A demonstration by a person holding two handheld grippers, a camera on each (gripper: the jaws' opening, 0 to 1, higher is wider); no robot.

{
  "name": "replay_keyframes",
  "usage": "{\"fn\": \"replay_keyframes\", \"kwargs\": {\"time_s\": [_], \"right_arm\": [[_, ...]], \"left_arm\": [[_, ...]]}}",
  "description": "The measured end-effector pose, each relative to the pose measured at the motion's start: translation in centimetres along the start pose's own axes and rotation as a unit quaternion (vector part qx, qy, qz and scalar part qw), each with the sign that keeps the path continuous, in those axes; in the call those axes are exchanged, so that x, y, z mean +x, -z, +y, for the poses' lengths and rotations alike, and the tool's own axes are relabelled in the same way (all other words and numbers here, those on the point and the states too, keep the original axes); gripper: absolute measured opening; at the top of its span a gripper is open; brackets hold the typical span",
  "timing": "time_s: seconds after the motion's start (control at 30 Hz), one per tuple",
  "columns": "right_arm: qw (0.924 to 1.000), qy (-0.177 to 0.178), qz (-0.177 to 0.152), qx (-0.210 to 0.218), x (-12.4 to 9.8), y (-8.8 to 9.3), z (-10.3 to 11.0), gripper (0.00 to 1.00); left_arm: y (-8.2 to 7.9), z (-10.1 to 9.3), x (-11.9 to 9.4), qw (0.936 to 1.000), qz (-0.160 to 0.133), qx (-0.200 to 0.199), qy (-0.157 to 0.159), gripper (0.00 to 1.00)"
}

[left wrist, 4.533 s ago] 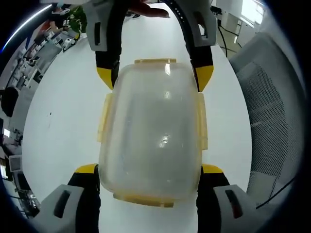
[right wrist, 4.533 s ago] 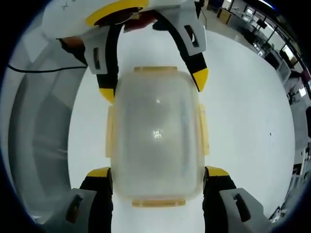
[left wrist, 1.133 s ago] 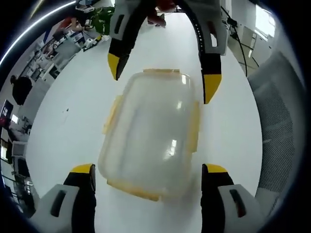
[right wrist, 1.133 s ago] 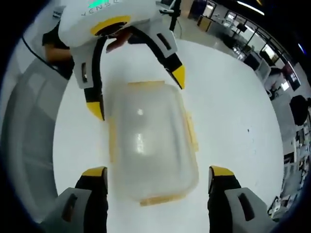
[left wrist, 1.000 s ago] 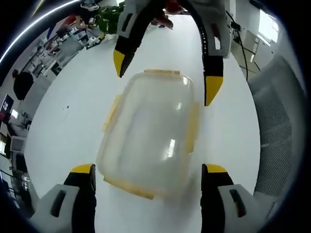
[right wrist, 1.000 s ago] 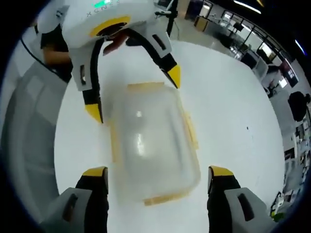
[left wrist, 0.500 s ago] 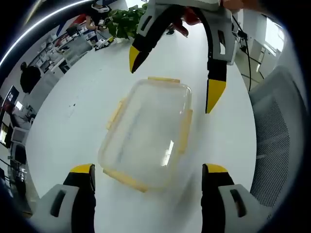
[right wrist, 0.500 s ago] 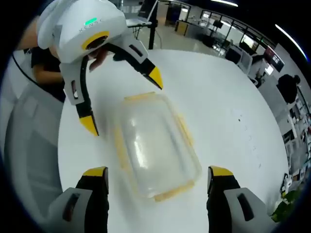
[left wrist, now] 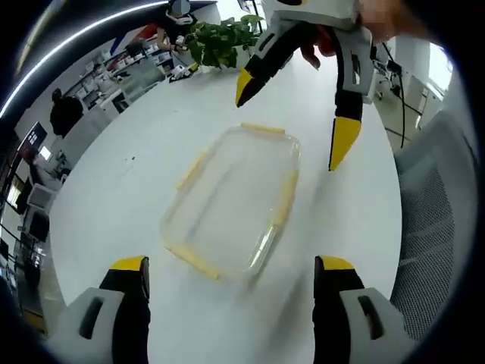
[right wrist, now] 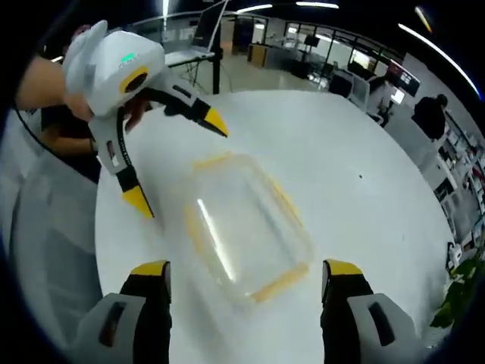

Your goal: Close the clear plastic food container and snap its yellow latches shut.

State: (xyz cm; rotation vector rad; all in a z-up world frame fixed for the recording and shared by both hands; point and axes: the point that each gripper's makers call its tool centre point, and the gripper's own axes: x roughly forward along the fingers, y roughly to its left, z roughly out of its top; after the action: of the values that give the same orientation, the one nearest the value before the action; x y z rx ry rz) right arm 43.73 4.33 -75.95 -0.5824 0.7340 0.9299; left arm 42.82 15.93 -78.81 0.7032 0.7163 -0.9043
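Note:
The clear plastic container (left wrist: pixel 231 199) with its lid on lies flat on the white table (left wrist: pixel 129 197), yellow latches (left wrist: pixel 284 199) along its edges. I cannot tell whether the latches are snapped down. My left gripper (left wrist: pixel 231 265) hovers open above and short of its near end, holding nothing. Beyond its far end hangs my right gripper (left wrist: pixel 293 114), open too. In the right gripper view the container (right wrist: pixel 246 227) lies between my right gripper (right wrist: pixel 246 268), open and apart from it, and the left gripper (right wrist: pixel 176 161) at the far end.
A green potted plant (left wrist: pixel 223 38) stands at the table's far edge. A grey mesh chair (left wrist: pixel 432 227) is beside the table, also the chair (right wrist: pixel 45 235) at left. A person's hand (right wrist: pixel 42 83) holds the left gripper. Office desks and people lie beyond the table.
Both grippers, which straddled the container's ends 4.5 s ago, have lifted and drawn back from it. The container stays on the table and looks smaller.

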Motion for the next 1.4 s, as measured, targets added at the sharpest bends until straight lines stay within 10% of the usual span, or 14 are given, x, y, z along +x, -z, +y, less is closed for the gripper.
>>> {"fn": "replay_keyframes", "kwargs": {"time_s": [0.6,1.4], "right_arm": [[0.9951,0.043,-0.056,0.069,-2.7,1.3,0.2,0.79],[0.9802,0.096,-0.132,0.112,-6.6,3.8,2.4,0.80]], "left_arm": [[-1.2,-1.0,-2.1,0.9939,-0.081,-0.074,-0.017,0.90],[1.7,-3.6,-5.7,0.9752,-0.142,-0.165,-0.038,0.92]]}}
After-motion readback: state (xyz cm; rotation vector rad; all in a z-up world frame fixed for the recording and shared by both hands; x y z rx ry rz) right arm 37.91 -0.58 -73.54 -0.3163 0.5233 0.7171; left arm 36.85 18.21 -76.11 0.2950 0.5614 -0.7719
